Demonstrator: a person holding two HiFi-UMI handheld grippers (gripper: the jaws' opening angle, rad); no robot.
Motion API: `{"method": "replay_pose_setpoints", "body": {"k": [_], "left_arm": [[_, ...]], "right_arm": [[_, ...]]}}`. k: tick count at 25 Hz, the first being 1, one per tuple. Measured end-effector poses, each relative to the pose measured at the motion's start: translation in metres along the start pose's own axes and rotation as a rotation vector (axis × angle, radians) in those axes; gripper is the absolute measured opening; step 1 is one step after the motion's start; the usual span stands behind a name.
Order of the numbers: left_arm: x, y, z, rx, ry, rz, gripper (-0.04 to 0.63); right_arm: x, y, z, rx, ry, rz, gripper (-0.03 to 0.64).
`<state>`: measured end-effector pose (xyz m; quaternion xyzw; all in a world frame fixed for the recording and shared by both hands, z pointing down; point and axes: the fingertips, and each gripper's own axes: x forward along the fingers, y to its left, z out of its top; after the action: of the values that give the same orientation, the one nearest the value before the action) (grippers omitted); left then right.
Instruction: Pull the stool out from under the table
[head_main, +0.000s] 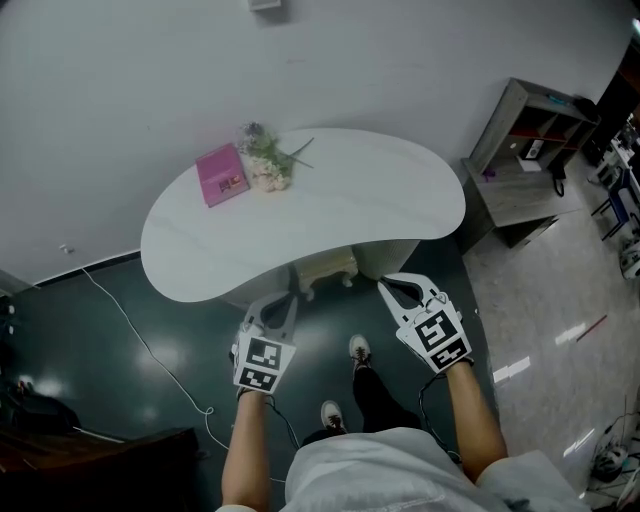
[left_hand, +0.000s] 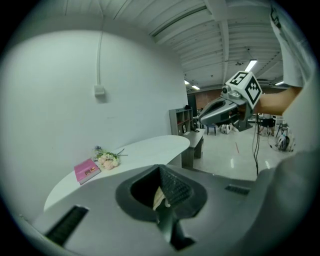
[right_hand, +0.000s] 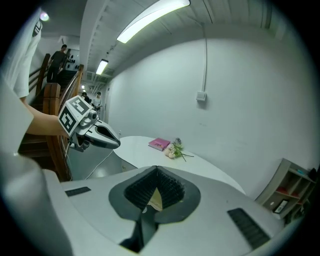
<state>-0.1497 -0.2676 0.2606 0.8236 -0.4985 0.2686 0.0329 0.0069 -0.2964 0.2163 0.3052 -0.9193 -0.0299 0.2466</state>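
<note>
Stool (head_main: 325, 270), where does it sit?
— Tucked under the near edge of the white, kidney-shaped table (head_main: 380, 205). Only its cream seat edge and carved legs show past the tabletop, above the dark floor.

And the grippers?
— Both hang in front of the table's near edge, apart from the stool. The left gripper (head_main: 284, 303) is just left of the stool and the right gripper (head_main: 391, 287) just right of it, so the stool lies between their tips and a little farther away.

Are the jaws holding anything?
— No. In each gripper view the ribbed pads meet, so both pairs of jaws are closed on nothing. Neither gripper touches the stool or the table.

What lies on the tabletop?
— A pink book (head_main: 221, 174) at the far left, with a small bunch of flowers (head_main: 266, 160) just to its right. The two are touching or nearly so.

Anything else around?
— A grey shelf unit (head_main: 520, 150) stands right of the table against the wall, and a pale cable (head_main: 130, 325) trails over the floor on the left. The person's shoes (head_main: 359, 349) are on the floor near the table, between the two arms.
</note>
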Motion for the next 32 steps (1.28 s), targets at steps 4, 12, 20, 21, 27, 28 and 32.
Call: {"method": "replay_pose_setpoints", "body": {"k": [4, 12, 20, 21, 27, 28, 32], "left_arm": [[0.020, 0.001, -0.018, -0.037, 0.055, -0.002, 0.018], [0.047, 0.016, -0.041, -0.082, 0.059, 0.001, 0.018], [0.081, 0.039, -0.070, -0.157, 0.091, 0.024, 0.018], [0.086, 0.040, -0.072, -0.164, 0.092, 0.022, 0.018], [0.115, 0.035, -0.089, -0.203, 0.096, -0.013, 0.020], [0.121, 0.033, -0.092, -0.208, 0.098, -0.020, 0.022], [0.141, 0.029, -0.109, -0.224, 0.119, -0.041, 0.144]], "right_arm": [[0.016, -0.009, -0.015, -0.014, 0.032, 0.007, 0.014], [0.054, -0.025, -0.042, 0.079, 0.060, 0.007, 0.014], [0.093, -0.035, -0.070, 0.085, 0.084, 0.043, 0.014], [0.097, -0.035, -0.074, 0.079, 0.088, 0.045, 0.014], [0.120, -0.037, -0.093, 0.094, 0.103, 0.075, 0.017], [0.124, -0.038, -0.098, 0.103, 0.110, 0.080, 0.030], [0.139, -0.040, -0.118, 0.126, 0.137, 0.093, 0.126]]}}
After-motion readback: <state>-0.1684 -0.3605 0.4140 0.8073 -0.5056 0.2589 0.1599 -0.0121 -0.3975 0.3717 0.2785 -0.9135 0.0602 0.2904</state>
